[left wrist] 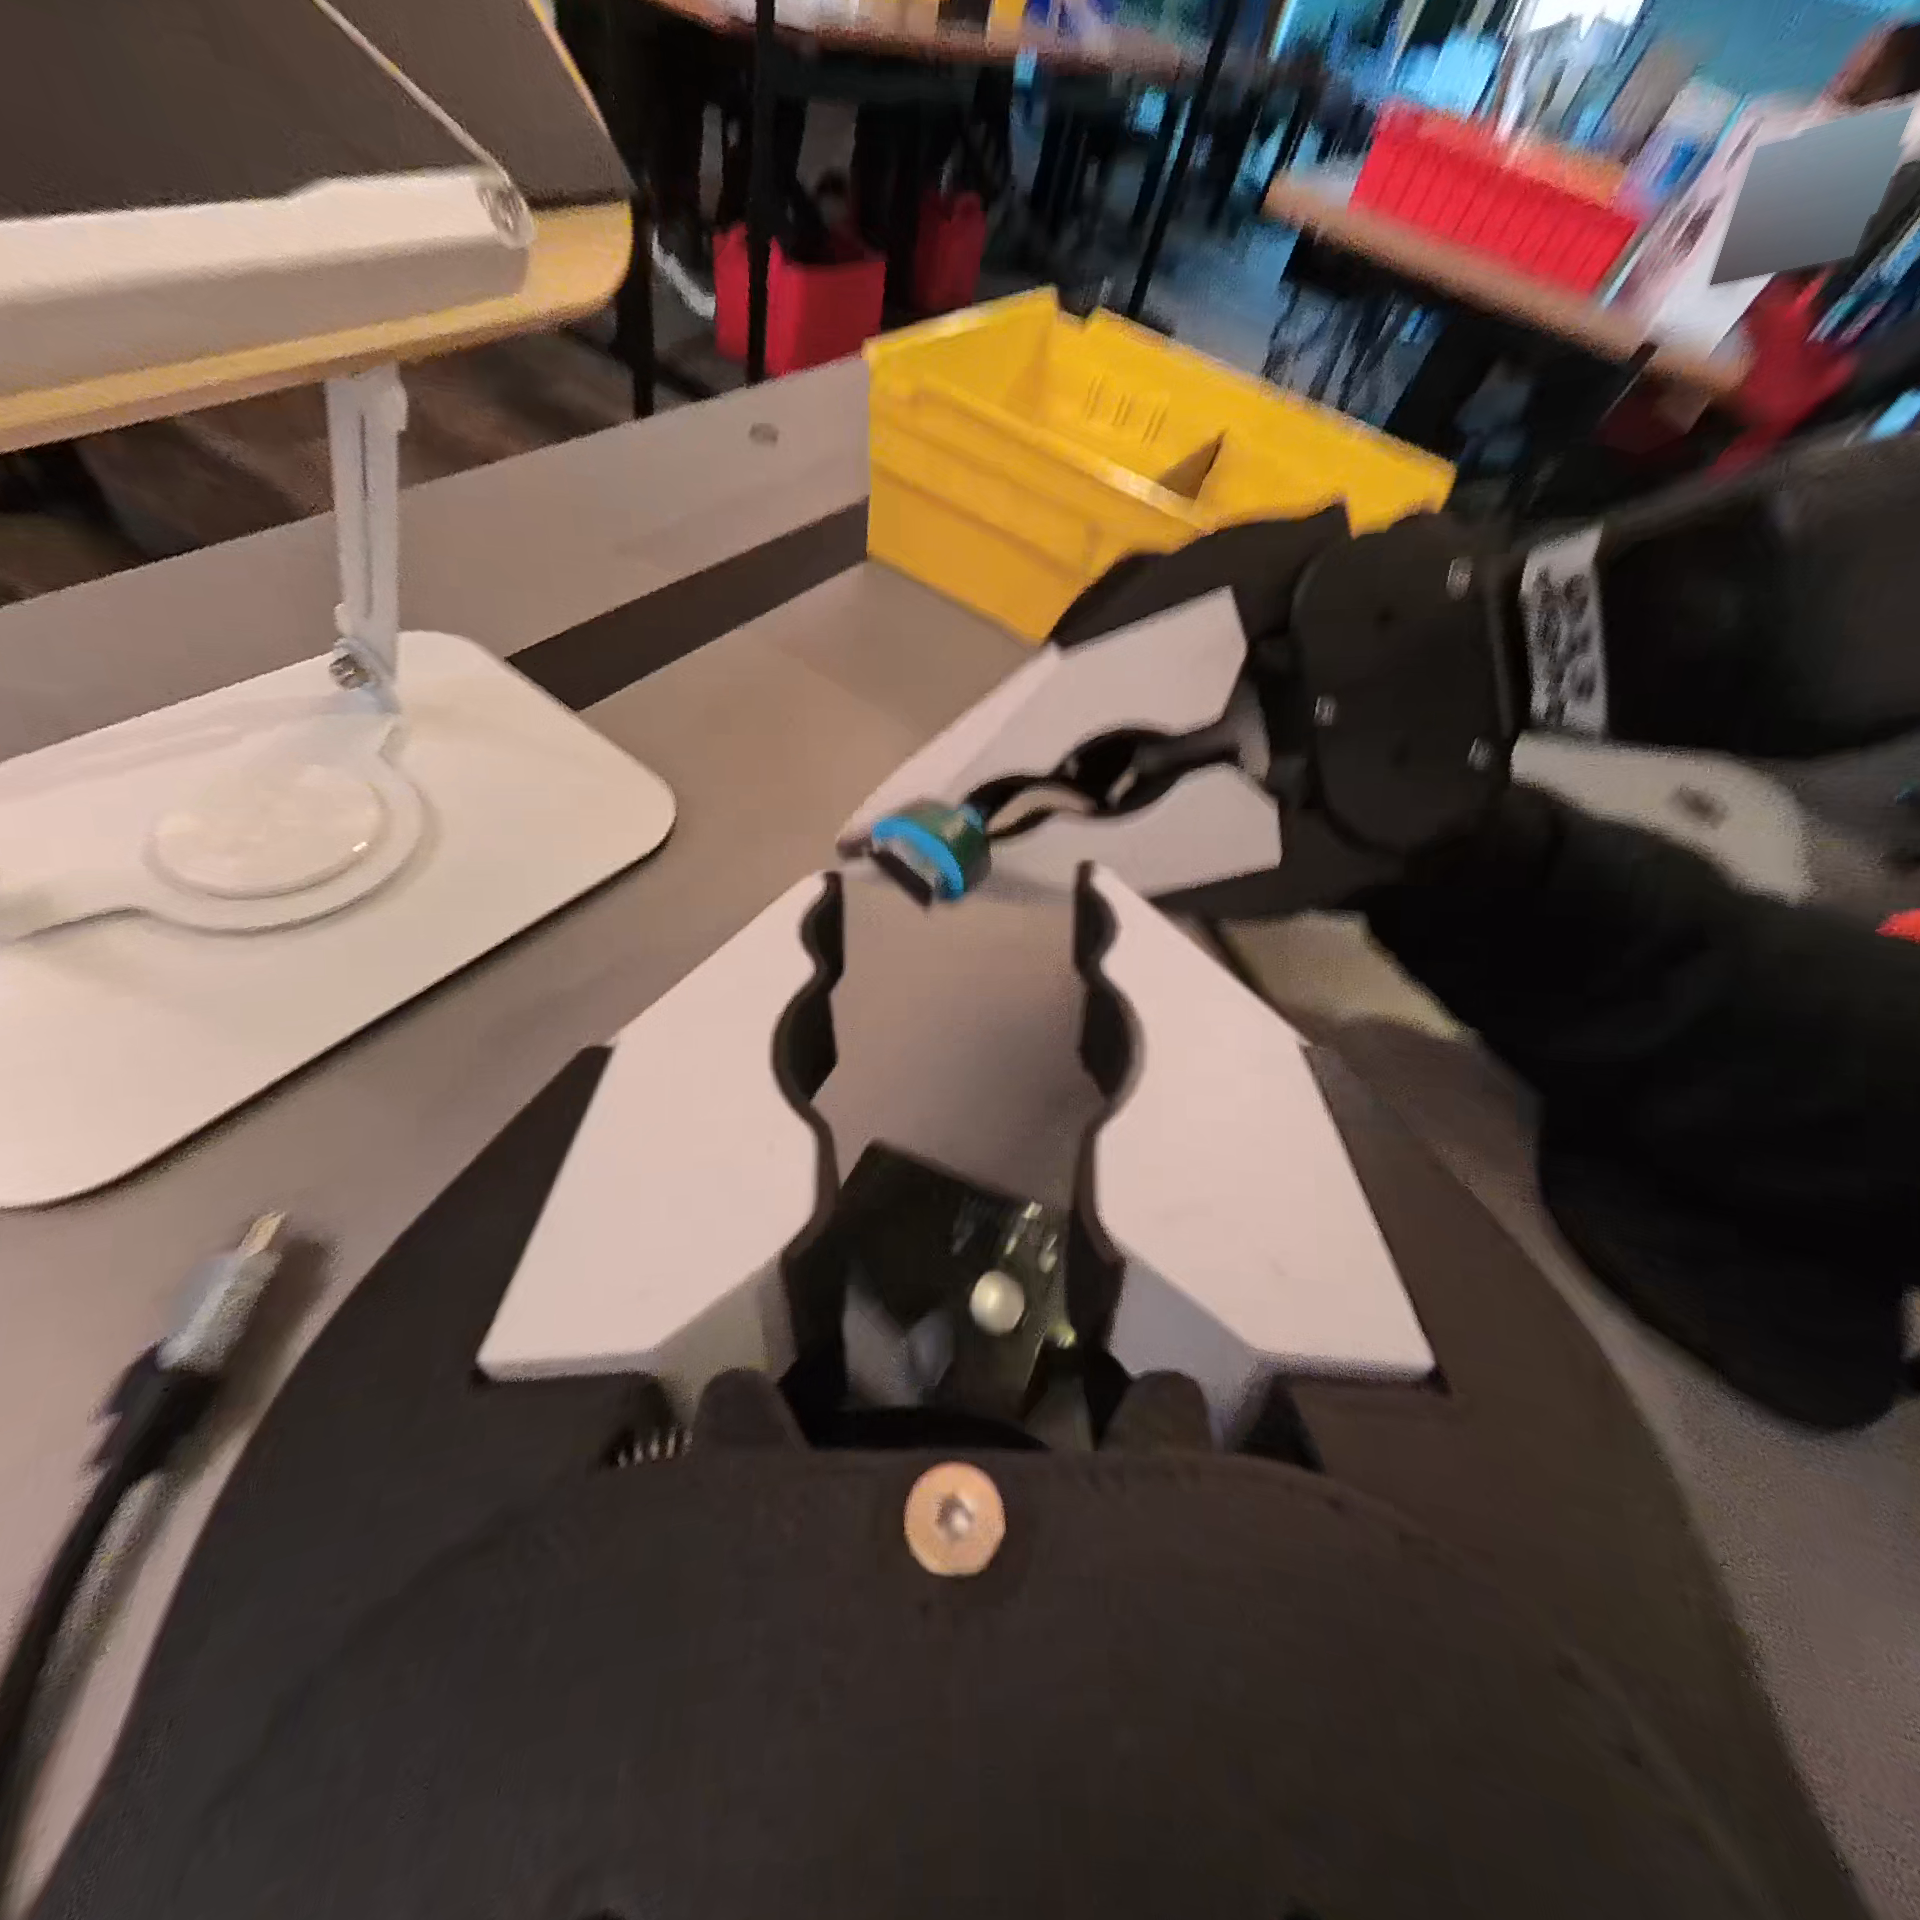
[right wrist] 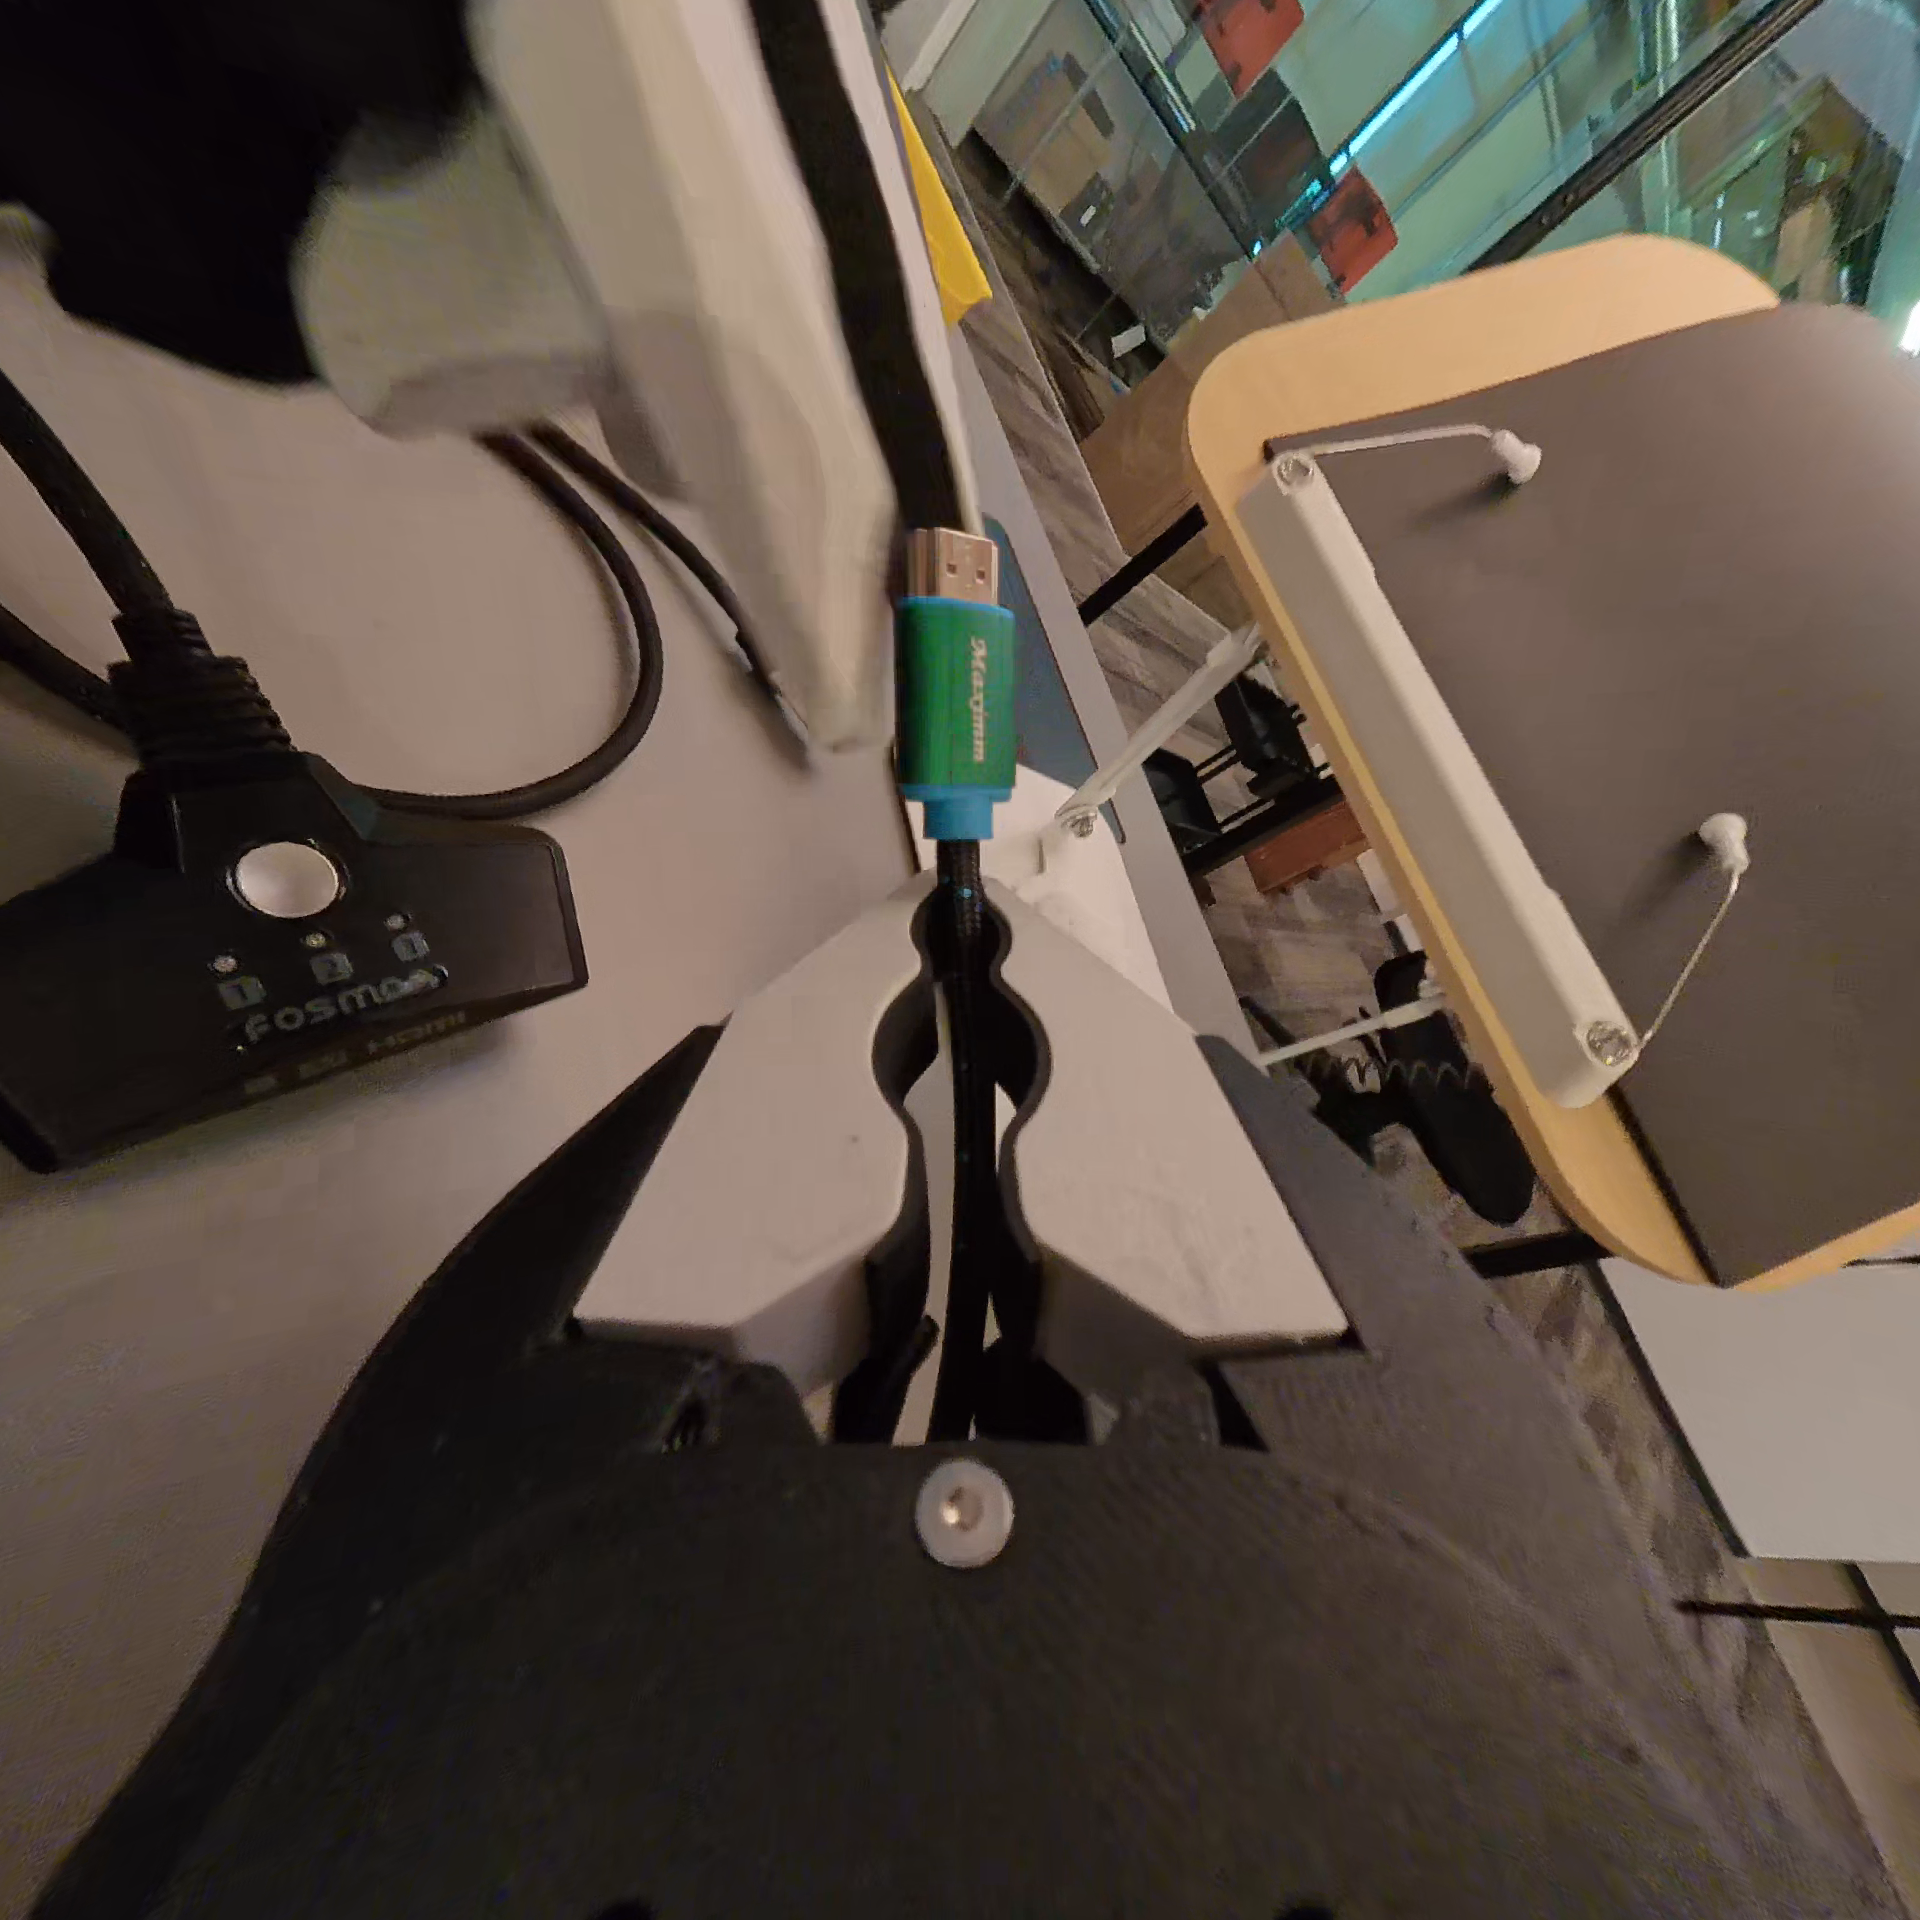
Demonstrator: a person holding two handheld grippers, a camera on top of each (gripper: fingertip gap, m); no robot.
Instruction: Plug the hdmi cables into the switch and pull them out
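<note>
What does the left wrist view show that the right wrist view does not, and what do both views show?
Only the left wrist view shows the yellow bin, a grey plug lying on the table at the lower left, and the stand's white base.

Only the right wrist view shows the whole top of the black switch with its round button, resting on the table.

Both show the green plug with its cable clamped in the right tongs, the open left tongs and the tilted stand.

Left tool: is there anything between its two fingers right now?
Yes. In the left wrist view, the black switch sits low between the fingers of the left tool, near their base. Toward the tips, only bare grey table shows.
</note>
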